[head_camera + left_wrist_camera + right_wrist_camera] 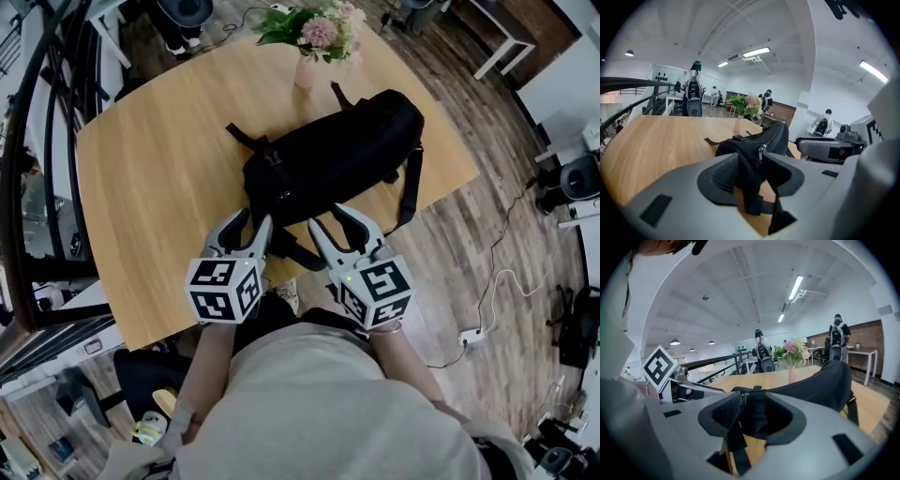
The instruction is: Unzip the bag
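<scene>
The bag lies on its side across the middle of the counter, running from its near end just ahead of you toward the far right. A vase of flowers stands close behind it at the far edge. Your left gripper and right gripper sit side by side at the near edge, both aimed at the bag's near end. Both pairs of jaws are released, standing apart with only dark fabric in the gap and no pad pressing on it. Expect the bag to behave as soft cloth: it looks slumped and loosely filled, so it should crumple under a pinch and slide on the smooth wood if you tug the zip without bracing it. The loose straps trailing off the right side and the near end are poor holds, since they would just pull taut. The small metal zipper pull hangs at the near end, seen through the left jaws. The right gripper view also shows a pull there, though I cannot tell whether it is the same one. That tab is thin and likely slippery, so close squarely on its flat faces. With the other jaws, gather a firm fold of fabric just beside the start of the zip, and then draw the tab along the seam toward the far right.
</scene>
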A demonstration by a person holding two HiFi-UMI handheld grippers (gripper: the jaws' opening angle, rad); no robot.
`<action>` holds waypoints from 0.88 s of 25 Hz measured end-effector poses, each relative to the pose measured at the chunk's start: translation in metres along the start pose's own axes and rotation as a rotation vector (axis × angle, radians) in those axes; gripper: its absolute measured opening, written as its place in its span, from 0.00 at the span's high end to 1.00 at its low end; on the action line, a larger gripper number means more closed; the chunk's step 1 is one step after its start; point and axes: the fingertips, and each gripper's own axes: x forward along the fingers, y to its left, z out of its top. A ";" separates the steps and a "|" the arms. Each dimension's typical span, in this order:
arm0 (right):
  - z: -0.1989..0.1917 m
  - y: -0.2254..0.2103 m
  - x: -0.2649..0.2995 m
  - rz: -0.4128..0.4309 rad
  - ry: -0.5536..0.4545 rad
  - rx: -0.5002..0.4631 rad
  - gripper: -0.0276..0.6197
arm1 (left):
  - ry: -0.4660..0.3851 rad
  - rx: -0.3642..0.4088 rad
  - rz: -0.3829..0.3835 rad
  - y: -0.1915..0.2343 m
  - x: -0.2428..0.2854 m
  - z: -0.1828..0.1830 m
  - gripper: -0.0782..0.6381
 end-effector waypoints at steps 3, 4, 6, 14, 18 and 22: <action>0.004 -0.004 0.007 -0.024 -0.002 -0.014 0.71 | 0.033 -0.004 -0.020 0.006 0.008 -0.006 0.64; 0.005 -0.006 0.009 -0.031 -0.002 -0.016 0.71 | 0.042 -0.008 -0.028 0.008 0.010 -0.008 0.63; 0.006 -0.007 0.014 -0.042 0.001 -0.021 0.71 | 0.057 -0.020 -0.045 0.010 0.015 -0.011 0.63; 0.004 -0.002 0.025 -0.051 0.033 -0.096 0.71 | 0.125 -0.018 -0.127 0.007 0.027 -0.025 0.63; 0.005 0.008 0.027 -0.048 0.058 -0.202 0.71 | 0.122 -0.025 -0.132 0.006 0.028 -0.028 0.63; 0.005 0.013 0.029 -0.046 0.079 -0.305 0.71 | 0.127 -0.030 -0.148 0.004 0.032 -0.030 0.63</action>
